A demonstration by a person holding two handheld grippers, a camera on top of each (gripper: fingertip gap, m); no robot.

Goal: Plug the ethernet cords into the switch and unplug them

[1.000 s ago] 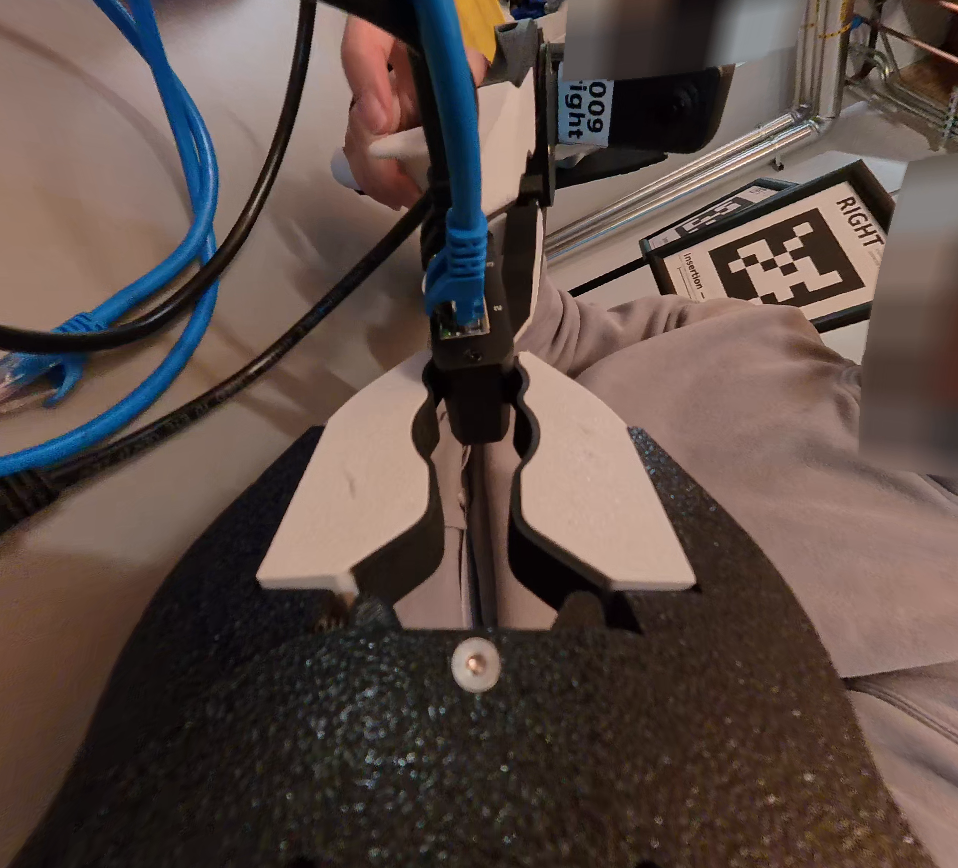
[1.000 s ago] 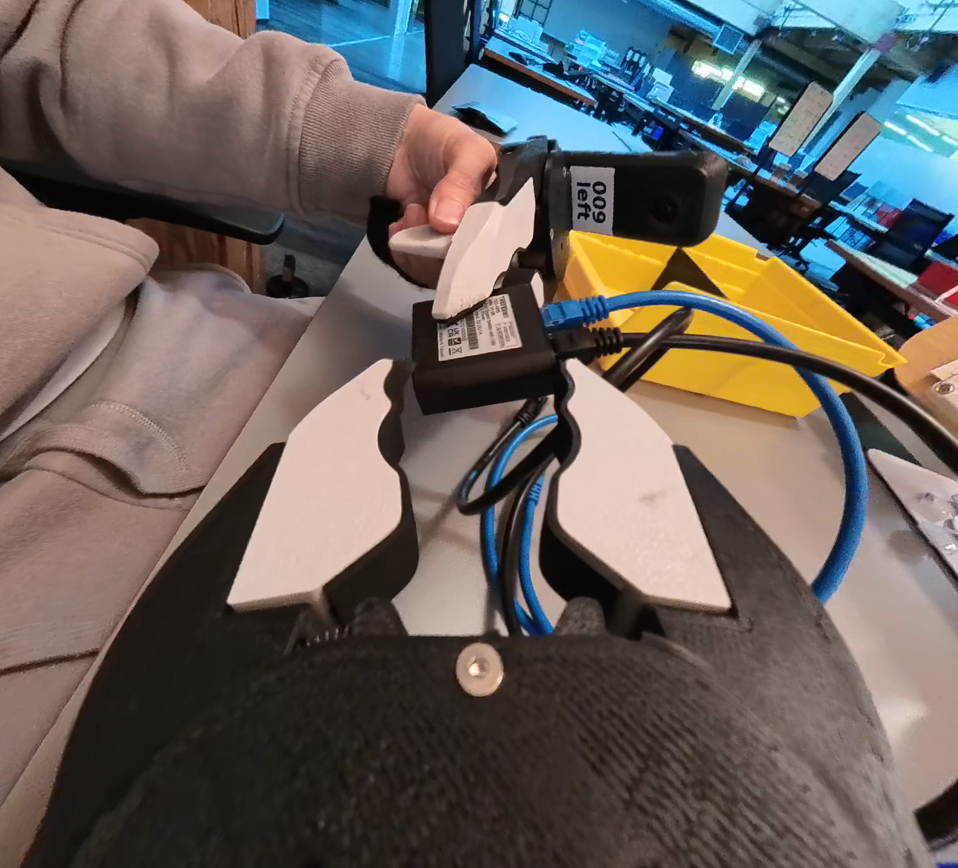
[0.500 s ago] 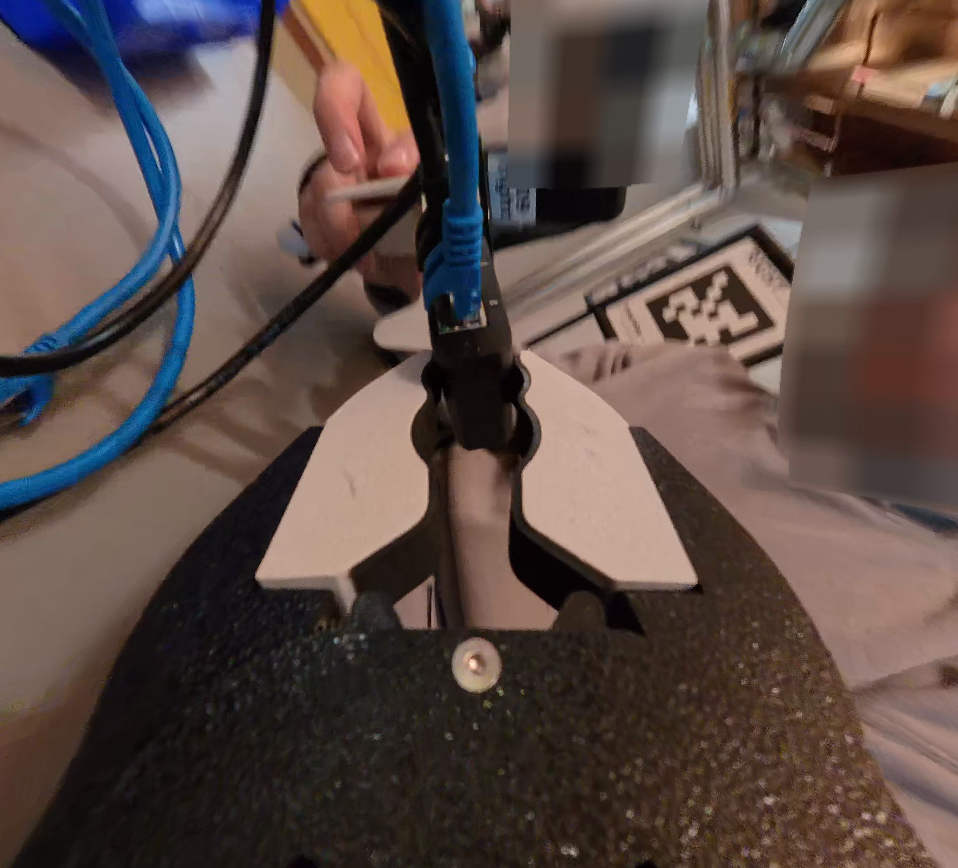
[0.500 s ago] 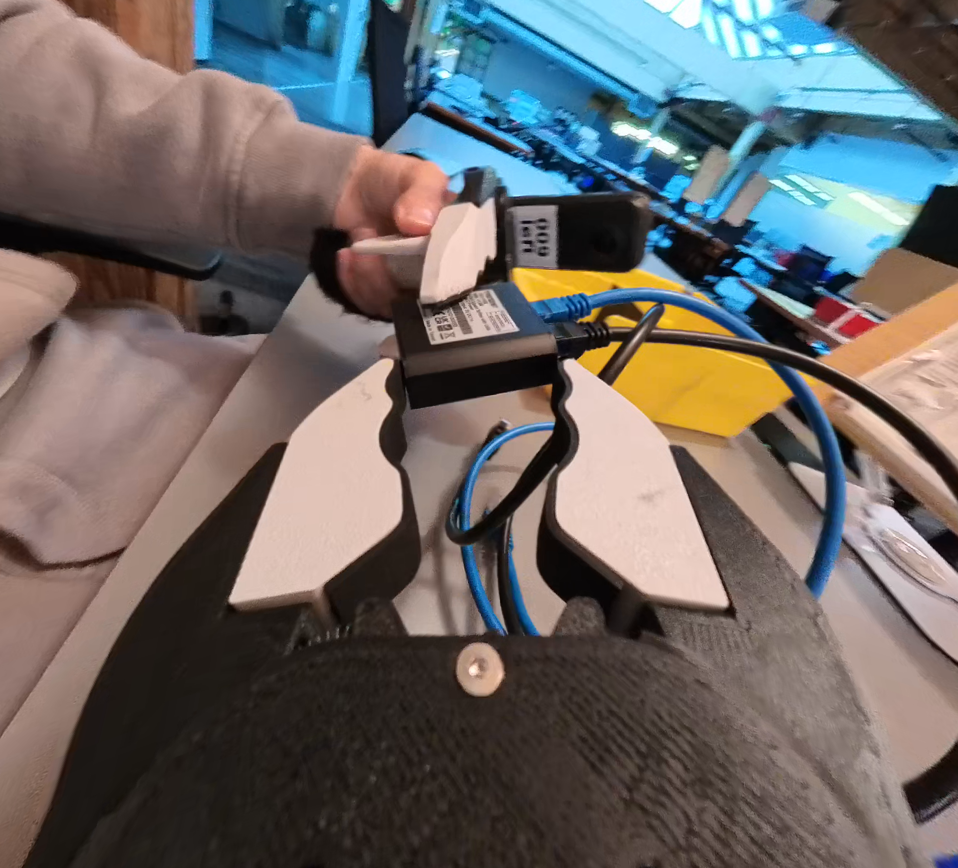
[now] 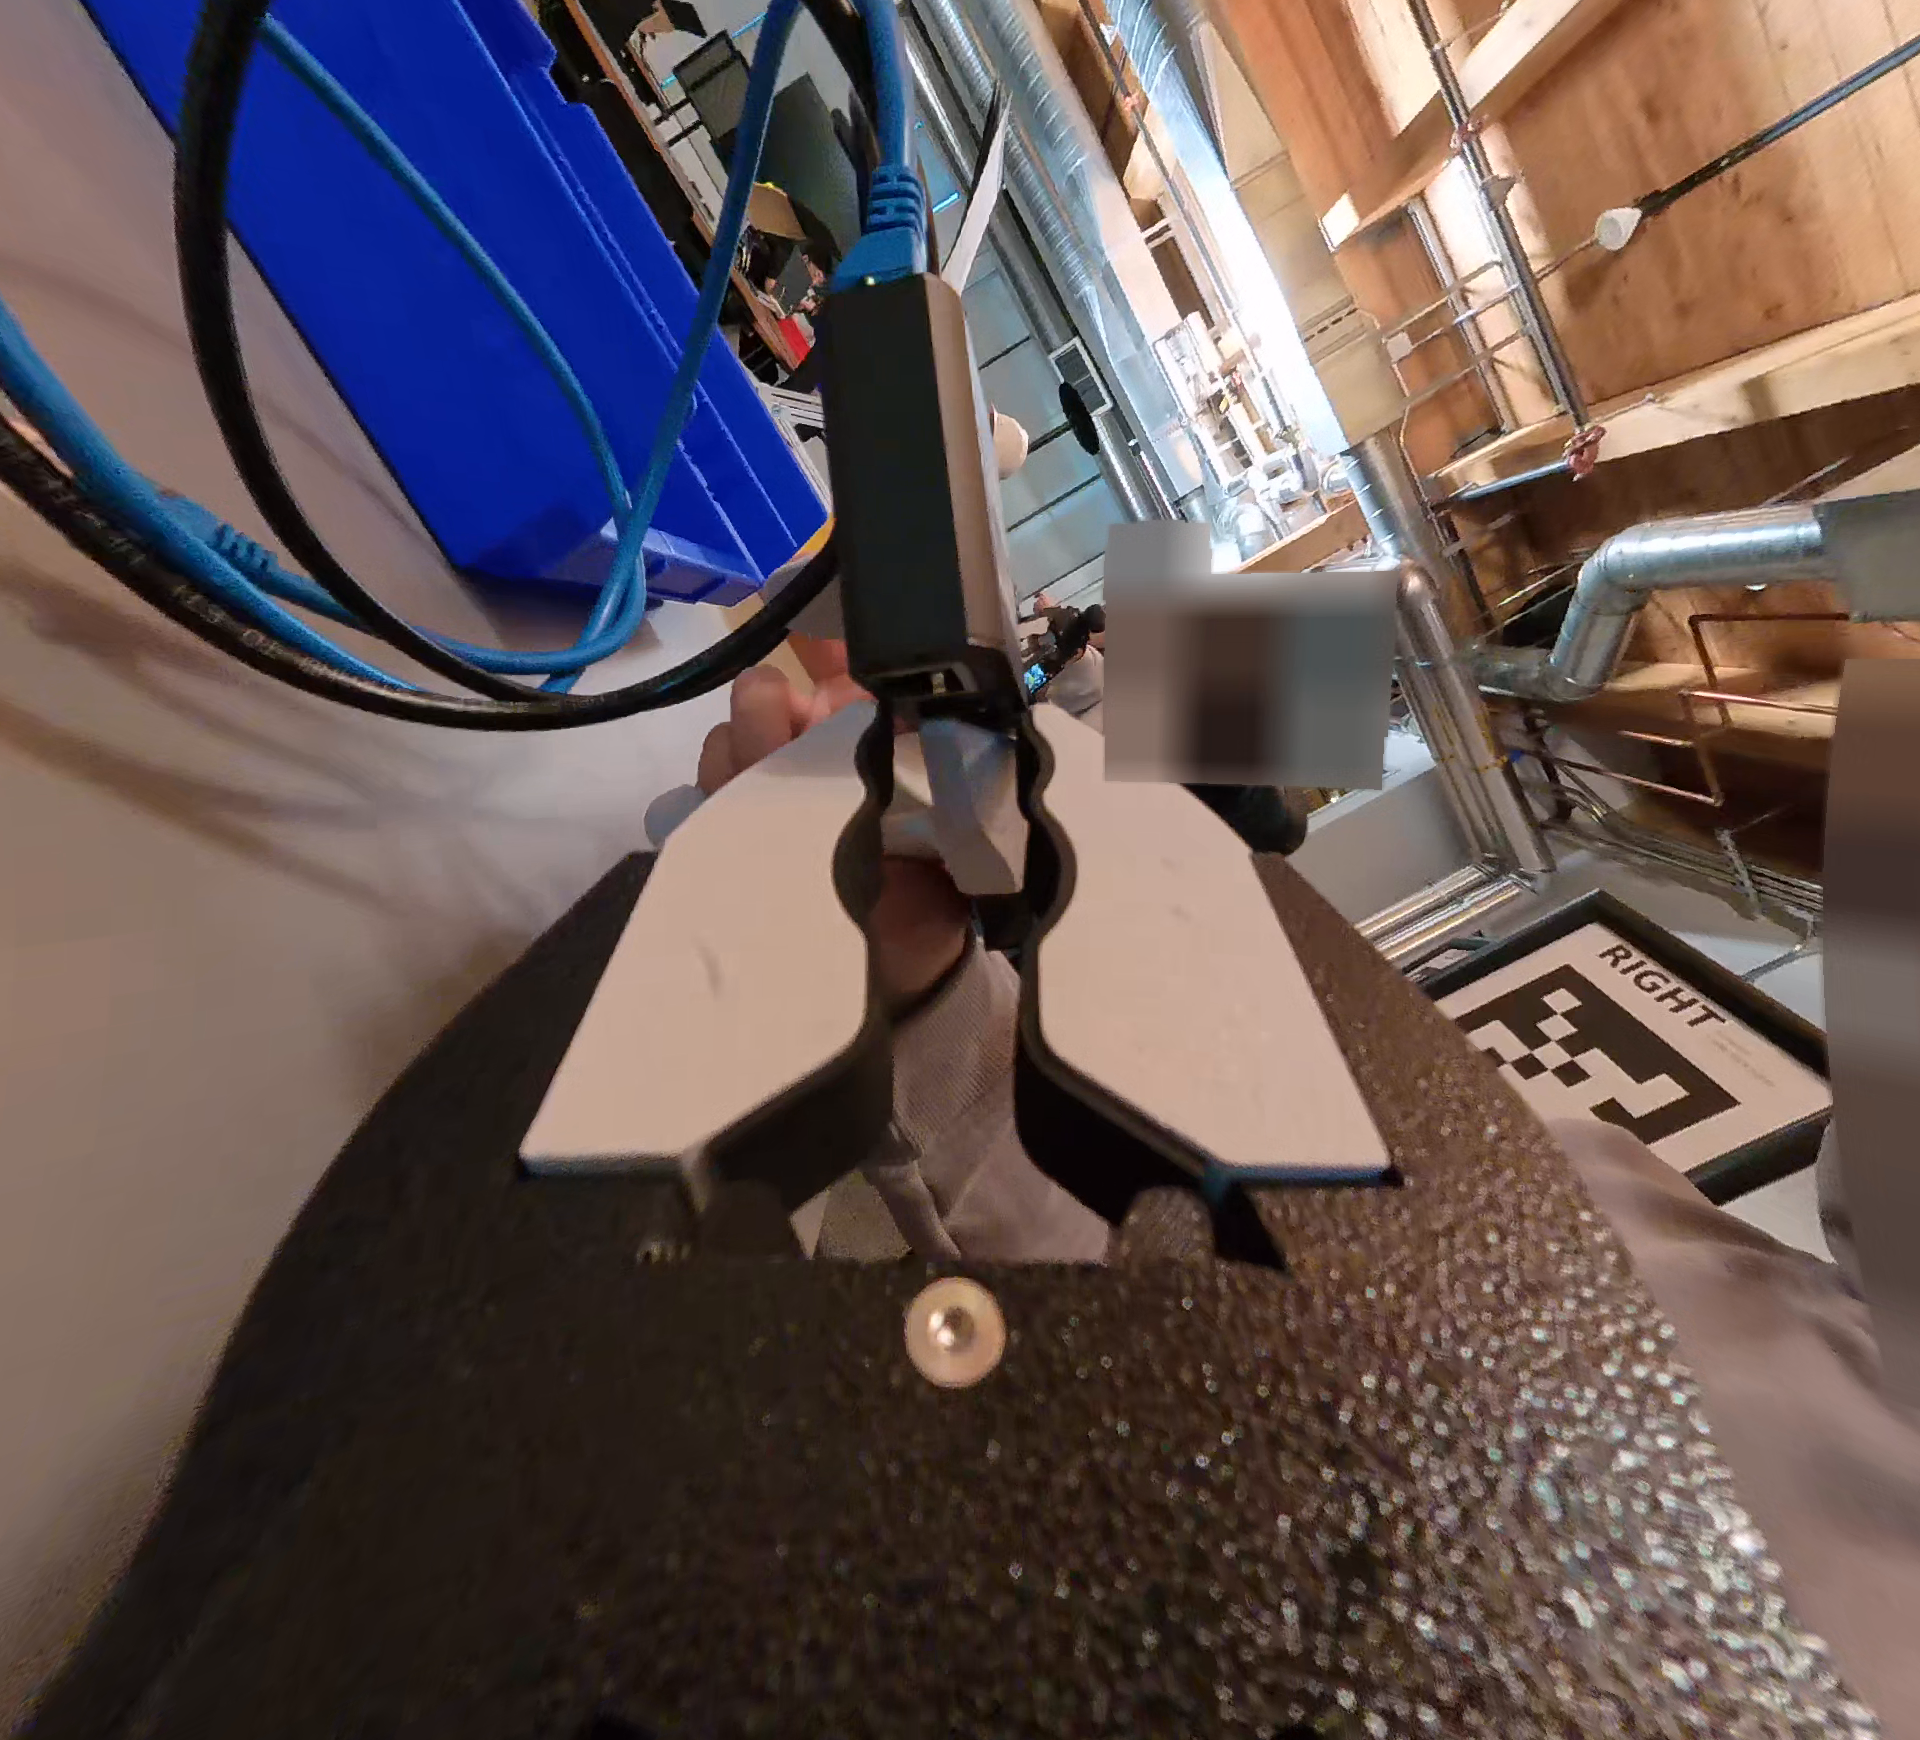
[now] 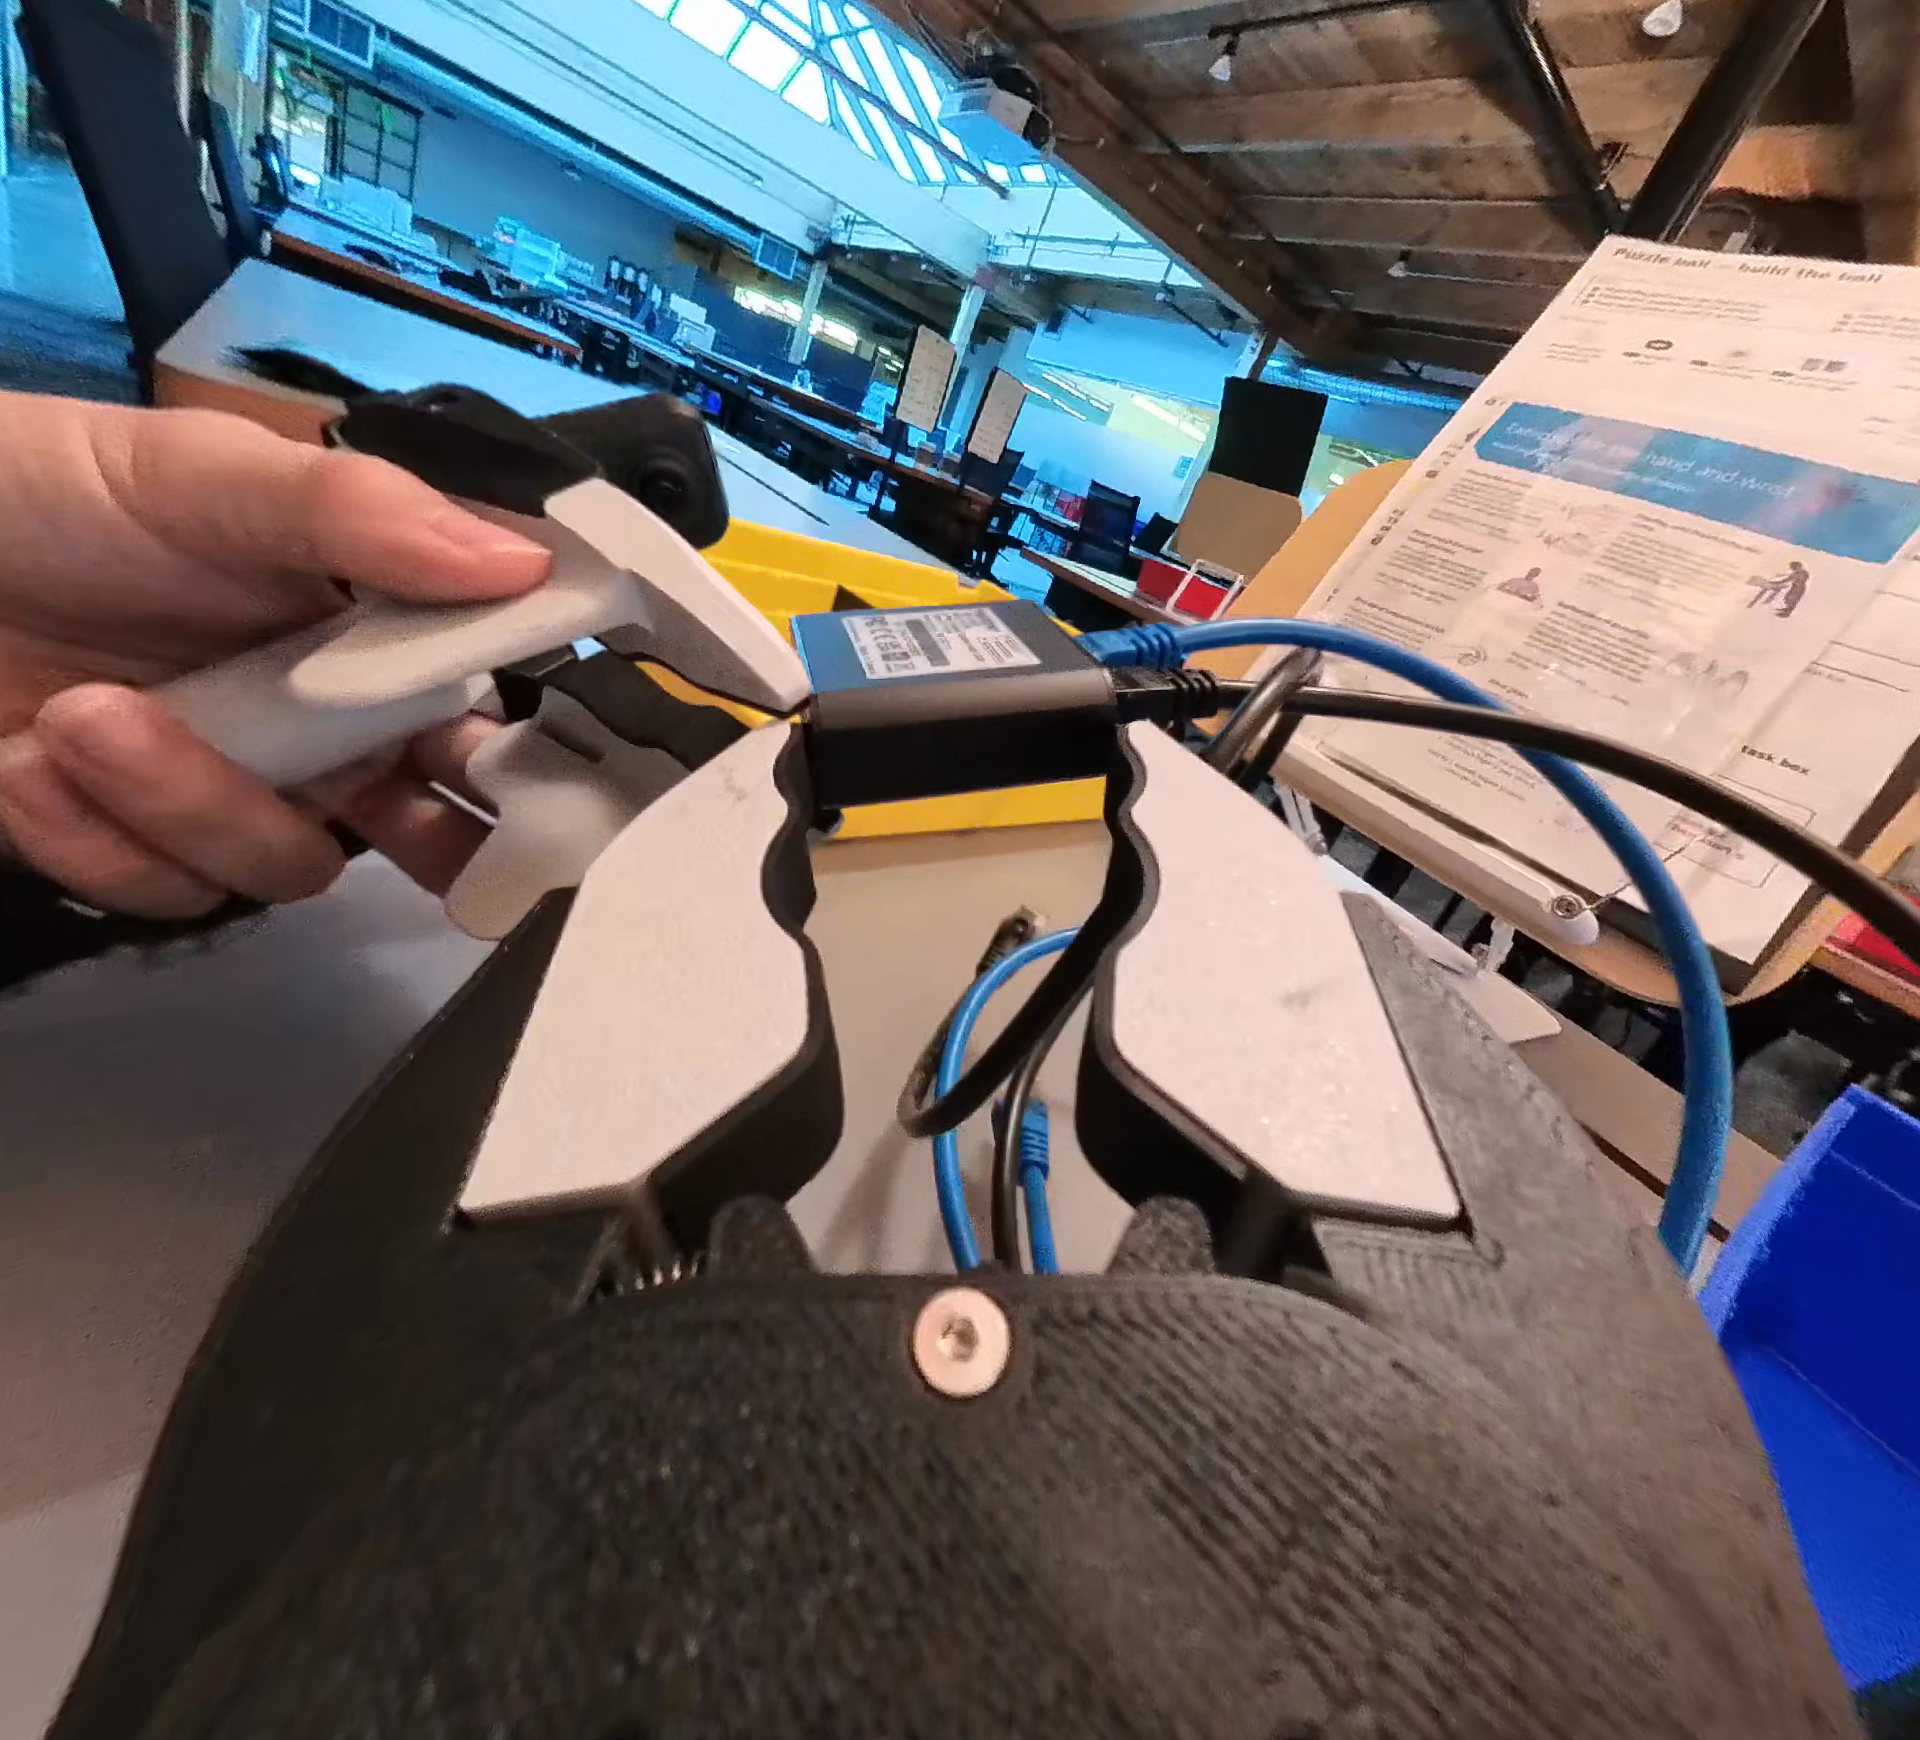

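The black switch (image 6: pixel 961 734) is held up off the table between both grippers. My right gripper (image 6: pixel 961 760) is shut across its width. My left gripper (image 5: pixel 951 734) is shut on the thin near end of the switch (image 5: pixel 899 495); its white finger (image 6: pixel 707 594) touches the switch's left edge in the right wrist view. A blue ethernet cord (image 6: pixel 1132 646) and a black cord (image 6: pixel 1169 688) are plugged into the far side. The blue plug (image 5: pixel 894 220) also shows in the left wrist view. A loose blue plug (image 6: pixel 1031 1142) lies on the table.
A blue bin (image 5: pixel 416 256) stands at the back and shows at the right (image 6: pixel 1829 1327). A yellow bin (image 6: pixel 831 560) is behind the switch. An instruction sheet on a stand (image 6: pixel 1662 568) is at the right. A framed marker card (image 5: pixel 1621 1056) lies nearby. Cord loops (image 5: pixel 197 163) hang over the grey table (image 5: pixel 208 911). Left and right tips are no more than a few centimetres apart.
Both grippers have tilted upward and carried the switch higher above the table. Both grips on the switch are unchanged, and the two cords stay plugged in.
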